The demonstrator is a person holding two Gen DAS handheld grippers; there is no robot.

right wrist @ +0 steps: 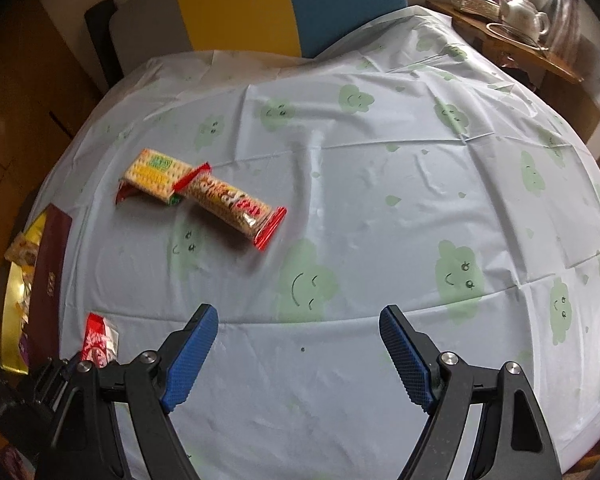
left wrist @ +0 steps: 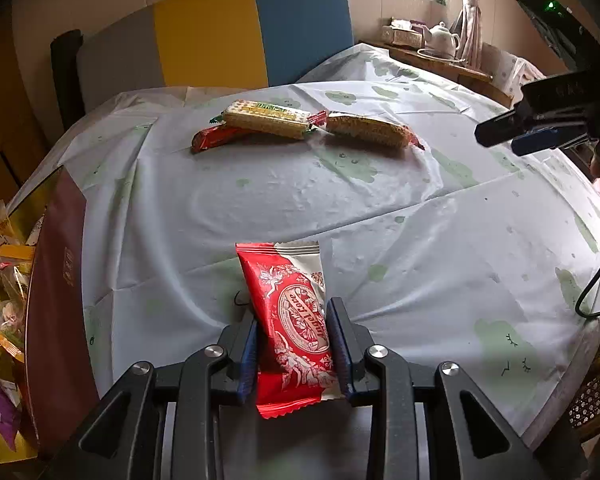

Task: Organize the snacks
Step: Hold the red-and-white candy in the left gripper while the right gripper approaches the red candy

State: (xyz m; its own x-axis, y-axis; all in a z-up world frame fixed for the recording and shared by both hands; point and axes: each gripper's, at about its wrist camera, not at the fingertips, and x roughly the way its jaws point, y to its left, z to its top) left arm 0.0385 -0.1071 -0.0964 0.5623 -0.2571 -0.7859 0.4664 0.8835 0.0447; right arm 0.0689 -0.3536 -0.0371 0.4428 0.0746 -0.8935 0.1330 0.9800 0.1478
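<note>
My left gripper [left wrist: 294,320] is shut on a red and white snack packet [left wrist: 296,320], held upright above the table's near edge; the packet also shows in the right wrist view [right wrist: 98,340]. A yellow cracker pack [left wrist: 266,118] lies across a red bar [left wrist: 216,138] at the far side, beside a brown biscuit pack [left wrist: 370,130]. The right wrist view shows the cracker pack [right wrist: 156,174] and the biscuit pack [right wrist: 232,206] to the left. My right gripper [right wrist: 298,320] is open and empty above the cloth, and its fingers [left wrist: 516,132] show at the right of the left wrist view.
A dark red box [left wrist: 56,280] with gold lining holds several wrapped snacks at the table's left edge [right wrist: 48,264]. The table has a pale cloth with green clouds [right wrist: 380,200]. A teapot [left wrist: 444,38] stands on a side shelf behind. A cable [left wrist: 596,280] hangs at right.
</note>
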